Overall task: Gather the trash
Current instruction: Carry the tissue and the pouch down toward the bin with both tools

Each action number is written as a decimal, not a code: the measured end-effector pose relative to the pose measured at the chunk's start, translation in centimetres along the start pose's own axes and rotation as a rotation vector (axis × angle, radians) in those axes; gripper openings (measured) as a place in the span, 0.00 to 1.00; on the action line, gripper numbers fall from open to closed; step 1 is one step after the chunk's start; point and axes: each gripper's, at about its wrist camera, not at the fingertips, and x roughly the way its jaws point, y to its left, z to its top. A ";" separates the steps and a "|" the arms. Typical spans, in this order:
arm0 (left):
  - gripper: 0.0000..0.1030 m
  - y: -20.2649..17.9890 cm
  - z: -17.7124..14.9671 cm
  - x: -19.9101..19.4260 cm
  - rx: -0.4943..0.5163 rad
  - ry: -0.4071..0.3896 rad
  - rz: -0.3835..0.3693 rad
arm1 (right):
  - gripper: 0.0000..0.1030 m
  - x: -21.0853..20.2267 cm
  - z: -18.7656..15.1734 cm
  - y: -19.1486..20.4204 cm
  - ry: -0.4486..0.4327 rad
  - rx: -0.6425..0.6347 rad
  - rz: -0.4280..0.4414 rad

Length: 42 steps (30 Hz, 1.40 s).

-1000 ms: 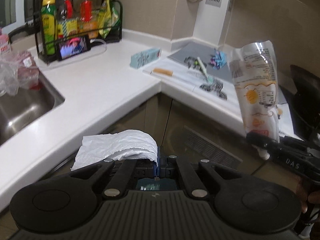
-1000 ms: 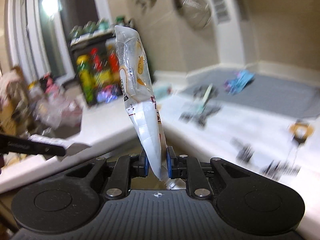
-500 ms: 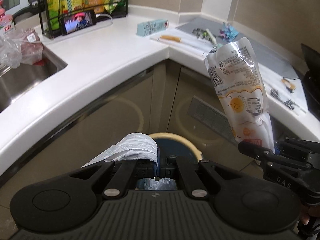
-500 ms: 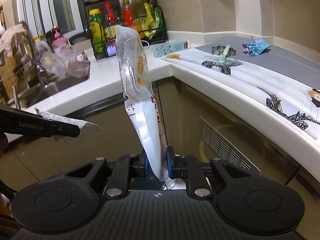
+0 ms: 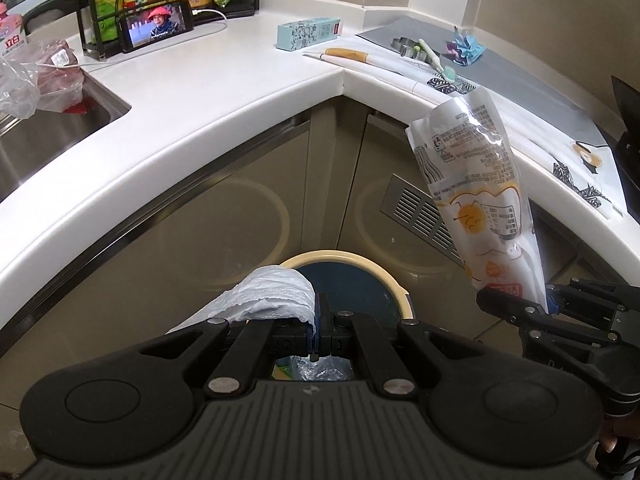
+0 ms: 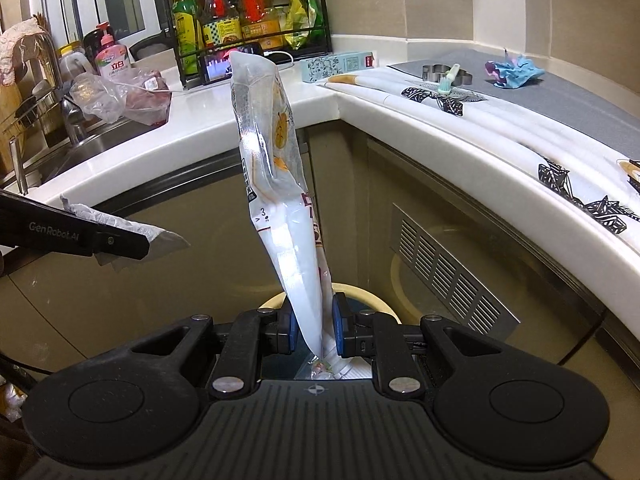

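Note:
My left gripper (image 5: 317,326) is shut on a crumpled white paper towel (image 5: 272,298) that droops to its left. It hangs above a round bin with a cream rim (image 5: 372,270) and a dark inside, on the floor in the cabinet corner. My right gripper (image 6: 314,330) is shut on the lower end of a tall clear plastic food pouch (image 6: 276,184) with orange print, which stands upright. The same pouch (image 5: 480,196) shows at the right of the left wrist view, beside the bin. The bin rim (image 6: 276,300) peeks out behind the pouch. The left gripper's finger and towel (image 6: 120,232) show at left.
A white L-shaped counter (image 5: 208,92) wraps around above the bin. On it lie a teal box (image 5: 308,34), a toothbrush (image 5: 436,60), a crumpled blue wrapper (image 5: 466,46), a phone (image 5: 158,26) and a bottle rack (image 6: 244,12). A sink (image 5: 44,136) with a plastic bag sits left. Cabinet doors with a vent (image 6: 448,276) stand behind.
Both grippers have sunk below the counter edge and tipped downward, still holding the towel and the pouch. The bin has come into view beneath them and now looks larger.

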 end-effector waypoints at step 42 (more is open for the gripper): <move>0.00 0.6 -0.9 10.2 0.023 0.182 -0.105 | 0.18 10.6 -2.2 -3.0 0.281 0.035 -0.046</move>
